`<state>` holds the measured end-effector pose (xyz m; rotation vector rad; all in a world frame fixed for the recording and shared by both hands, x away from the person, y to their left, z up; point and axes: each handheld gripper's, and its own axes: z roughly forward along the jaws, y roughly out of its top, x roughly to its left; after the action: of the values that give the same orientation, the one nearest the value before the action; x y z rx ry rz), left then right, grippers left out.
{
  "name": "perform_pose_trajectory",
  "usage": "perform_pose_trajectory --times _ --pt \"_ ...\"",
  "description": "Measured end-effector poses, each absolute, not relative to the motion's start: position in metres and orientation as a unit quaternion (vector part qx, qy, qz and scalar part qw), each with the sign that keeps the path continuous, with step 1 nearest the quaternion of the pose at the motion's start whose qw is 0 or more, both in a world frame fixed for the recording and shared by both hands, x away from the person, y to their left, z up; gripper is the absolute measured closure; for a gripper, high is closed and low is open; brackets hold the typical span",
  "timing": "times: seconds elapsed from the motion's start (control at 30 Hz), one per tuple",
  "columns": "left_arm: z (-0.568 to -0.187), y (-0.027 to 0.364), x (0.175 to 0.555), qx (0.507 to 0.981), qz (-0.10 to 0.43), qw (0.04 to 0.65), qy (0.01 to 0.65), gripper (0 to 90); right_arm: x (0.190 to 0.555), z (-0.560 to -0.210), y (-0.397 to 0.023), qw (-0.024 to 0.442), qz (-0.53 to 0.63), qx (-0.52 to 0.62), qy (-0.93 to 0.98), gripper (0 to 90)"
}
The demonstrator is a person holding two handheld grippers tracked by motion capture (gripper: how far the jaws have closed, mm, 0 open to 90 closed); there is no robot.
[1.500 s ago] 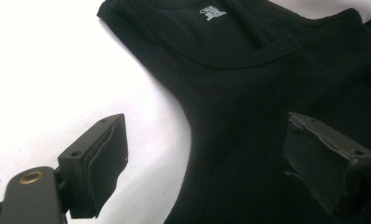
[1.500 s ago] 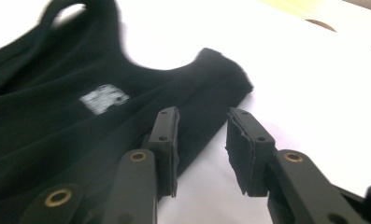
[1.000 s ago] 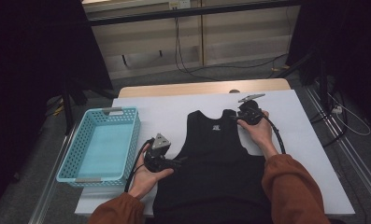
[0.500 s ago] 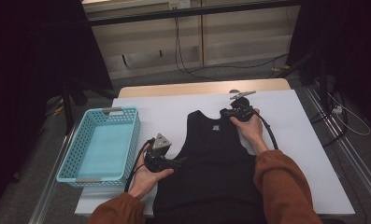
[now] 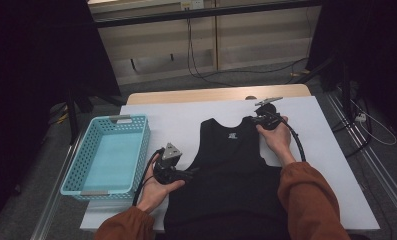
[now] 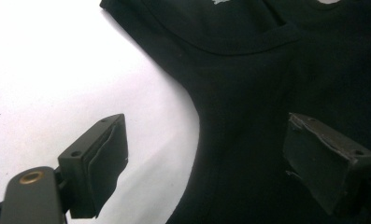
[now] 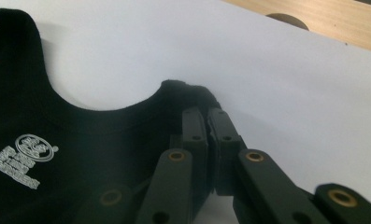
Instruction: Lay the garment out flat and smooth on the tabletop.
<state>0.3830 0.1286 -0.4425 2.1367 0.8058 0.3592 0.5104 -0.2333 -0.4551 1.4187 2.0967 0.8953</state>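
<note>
Since a second ago the right gripper [image 5: 260, 119] has slid from the outer edge of the strap in toward the top of it, and its jaws have just been closing; in the right gripper view they are now pinched together on the tip of the right shoulder strap [image 7: 185, 91] of the black tank top [image 5: 231, 170]. The garment lies flat, front up, on the white table sheet [image 5: 186, 120], its hem running off the near edge toward the person. The left gripper [image 6: 206, 158] has kept its place at the left side seam below the armhole, jaws spread wide, one pad over the sheet and one over the cloth, gripping nothing. The top looks light, soft and limp, so it will sag and fold wherever it is lifted; the strap tips and side seams are the sensible holds. The lower half is cut off by the frame, and whether one layer or both is caught in the right jaws I can't quite tell. A blue basket [image 5: 136, 122] sits to the left.
</note>
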Motion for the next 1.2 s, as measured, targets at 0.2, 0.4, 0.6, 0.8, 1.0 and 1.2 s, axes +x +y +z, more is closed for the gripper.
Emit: perform_pose_trajectory --times 0.2,0.4,0.6,0.8,1.0,1.2 --pt "-0.443 0.128 0.383 0.845 0.141 0.403 0.321 14.8 0.51 -0.456 -0.236 0.227 0.331 0.515 0.757 67.2" --pt "-0.443 0.128 0.383 0.847 0.145 0.401 0.318 14.8 0.503 -0.442 -0.226 0.229 0.356 0.487 0.764 69.4" --pt "-0.444 0.127 0.383 0.848 0.144 0.4 0.316 14.8 0.51 -0.456 -0.212 0.218 0.331 0.489 0.777 70.2" --pt "-0.445 0.127 0.384 0.848 0.143 0.398 0.319 14.8 0.513 -0.457 -0.213 0.22 0.326 0.501 0.771 87.7" --pt "-0.445 0.127 0.384 0.847 0.144 0.399 0.319 14.8 0.515 -0.446 -0.213 0.22 0.348 0.503 0.76 88.2" --pt "-0.445 0.127 0.384 0.848 0.142 0.4 0.318 14.8 0.524 -0.442 -0.213 0.221 0.354 0.515 0.749 88.1"
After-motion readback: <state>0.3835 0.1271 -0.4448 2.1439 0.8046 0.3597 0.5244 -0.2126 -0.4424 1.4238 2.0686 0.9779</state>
